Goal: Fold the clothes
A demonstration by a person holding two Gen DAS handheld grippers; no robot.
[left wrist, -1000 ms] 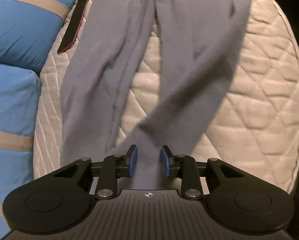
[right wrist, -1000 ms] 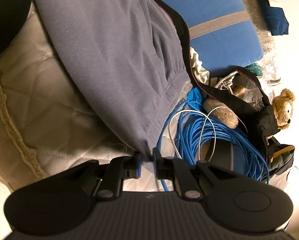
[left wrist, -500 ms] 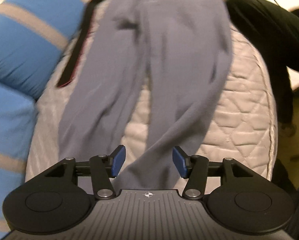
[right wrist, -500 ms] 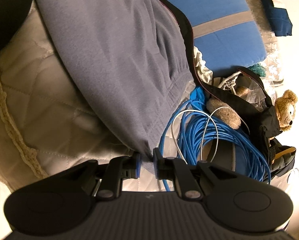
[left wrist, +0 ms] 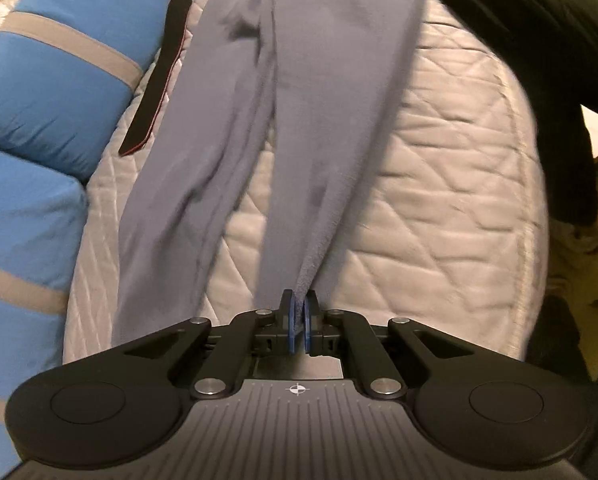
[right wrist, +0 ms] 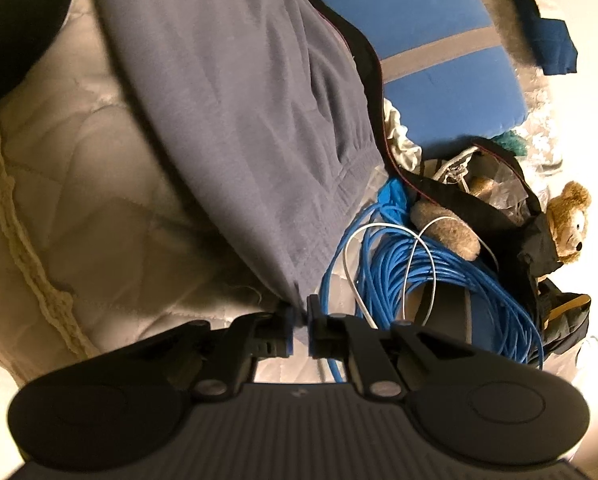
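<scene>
Grey sweatpants (left wrist: 323,92) lie stretched along a quilted beige bed cover (left wrist: 439,152), legs pointing toward the left wrist view. My left gripper (left wrist: 299,314) is shut on the hem of the right-hand leg, its blue pads pinching the cloth. The other leg (left wrist: 167,216) lies loose to the left. In the right wrist view the waistband end of the sweatpants (right wrist: 239,112) fills the middle. My right gripper (right wrist: 299,314) is shut on the waistband corner at the bed cover's (right wrist: 91,184) edge.
Blue pillows with grey stripes (left wrist: 51,76) line the left side; one also shows in the right wrist view (right wrist: 427,40). A black strap (left wrist: 155,92) lies beside the pants. A coil of blue cable (right wrist: 439,272), a black bag (right wrist: 479,208) and a teddy bear (right wrist: 571,220) sit right of the waistband.
My left gripper opened wide half a second ago, then closed on the hem of the right-hand trouser leg. The right gripper has kept its grip on the waistband and barely moved.
</scene>
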